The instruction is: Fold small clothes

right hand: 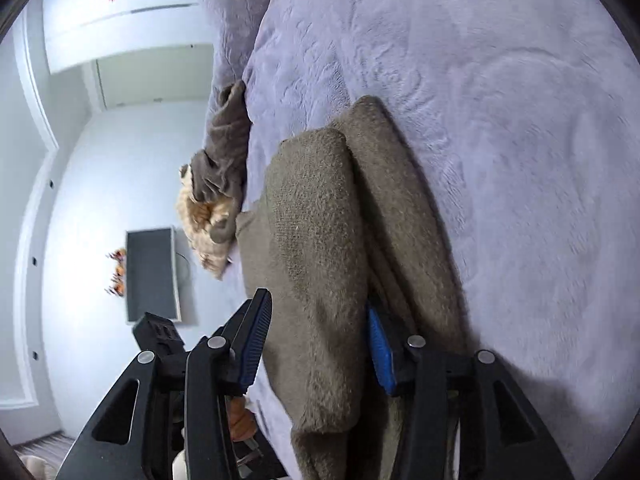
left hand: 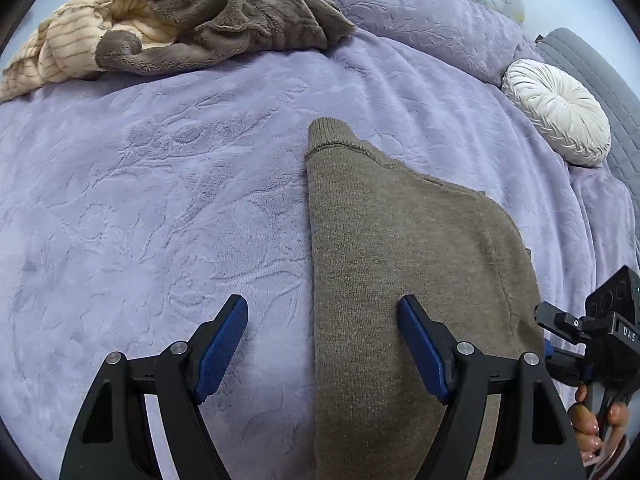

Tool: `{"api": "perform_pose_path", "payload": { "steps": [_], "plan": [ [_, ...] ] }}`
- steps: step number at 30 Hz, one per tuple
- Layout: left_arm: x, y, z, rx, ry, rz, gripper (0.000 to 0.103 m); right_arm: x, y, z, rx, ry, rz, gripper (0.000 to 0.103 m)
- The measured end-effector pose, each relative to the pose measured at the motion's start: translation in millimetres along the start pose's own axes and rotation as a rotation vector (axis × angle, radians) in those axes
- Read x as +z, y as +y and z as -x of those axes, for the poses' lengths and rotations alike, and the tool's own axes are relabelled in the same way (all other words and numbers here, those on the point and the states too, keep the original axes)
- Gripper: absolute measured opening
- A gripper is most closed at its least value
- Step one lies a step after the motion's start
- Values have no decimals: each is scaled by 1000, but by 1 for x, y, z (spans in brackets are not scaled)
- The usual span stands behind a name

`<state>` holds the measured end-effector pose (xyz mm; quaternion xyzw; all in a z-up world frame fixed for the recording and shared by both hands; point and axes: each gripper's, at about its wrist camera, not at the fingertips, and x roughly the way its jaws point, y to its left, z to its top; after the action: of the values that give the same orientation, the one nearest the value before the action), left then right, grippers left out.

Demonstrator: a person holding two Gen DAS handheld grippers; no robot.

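A brown knit sweater (left hand: 400, 260) lies on the bed, spread over the lilac plush blanket (left hand: 160, 200), with its ribbed cuff or collar end pointing away from the left wrist camera and its left edge folded straight. In the right wrist view the same sweater (right hand: 316, 240) shows a thick doubled-over fold raised off the blanket (right hand: 500, 140).

The left gripper (left hand: 322, 324) hovers above the sweater's near left edge with its blue-padded fingers (left hand: 224, 344) spread wide and nothing between them; one finger is over bare blanket, the other over the knit. The right gripper (right hand: 316, 336) is also spread, straddling the raised fold: one blue pad (right hand: 380, 352) sits tucked under the fabric layer, the other stands apart from it on the open side. In the left wrist view the right gripper's body (left hand: 600, 336) appears at the sweater's right edge, held by a hand (left hand: 596, 420).

At the far side of the bed lies a heap of grey fleece and cream striped clothing (left hand: 160, 28). A round white pleated cushion (left hand: 556, 112) rests near the bed's right edge. A dark screen (right hand: 152, 276) hangs on the wall.
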<state>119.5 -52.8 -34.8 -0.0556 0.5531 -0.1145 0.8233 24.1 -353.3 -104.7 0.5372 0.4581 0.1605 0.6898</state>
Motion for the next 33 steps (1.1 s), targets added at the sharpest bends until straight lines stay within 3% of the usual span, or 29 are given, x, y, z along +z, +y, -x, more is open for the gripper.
{"api": "perform_pose_path", "payload": {
  "steps": [1, 3, 4, 6, 10, 13, 15, 17, 19, 24, 26, 28, 29, 31, 33],
  "plan": [
    [-1, 0, -1, 2, -1, -1, 78, 4, 6, -5, -27, 13, 28, 51],
    [1, -2, -3, 3, 5, 6, 78, 8, 23, -15, -108, 25, 114, 37],
    [2, -4, -1, 3, 6, 7, 78, 10, 33, -20, -163, 27, 162, 15],
    [4, -8, 3, -8, -2, -12, 78, 10, 60, -27, -250, 6, 274, 13],
    [4, -27, 7, -38, -17, -108, 78, 0, 99, 5, -239, -94, 432, 8],
    [1, -31, -12, -20, 15, -138, 80, 1, 87, 11, -292, -102, 413, 8],
    [0, -25, -23, -26, 24, -104, 96, 5, 61, 2, -366, -93, 355, 8],
    [1, -19, -27, -50, 43, -66, 96, 9, 30, -4, -409, -94, 292, 13],
    [3, -16, -22, -45, 39, -65, 96, 10, 15, 3, -370, -116, 228, 13],
    [4, -13, 1, 10, 19, -107, 96, 2, 27, 16, -491, -120, 283, 14],
    [2, -10, 13, 24, 10, -122, 96, -3, 34, 26, -499, -108, 281, 21],
    [-3, -5, 22, 32, 8, -136, 96, -12, 38, 38, -425, -84, 249, 25],
    [-6, -3, 25, 37, 11, -140, 96, -19, 38, 45, -358, -71, 223, 39],
    [-14, 2, 28, 43, 26, -140, 96, -36, 37, 58, -255, -58, 174, 57],
    [-23, 5, 29, 41, 45, -131, 96, -50, 35, 58, -236, -24, 163, 57]
  ]
}}
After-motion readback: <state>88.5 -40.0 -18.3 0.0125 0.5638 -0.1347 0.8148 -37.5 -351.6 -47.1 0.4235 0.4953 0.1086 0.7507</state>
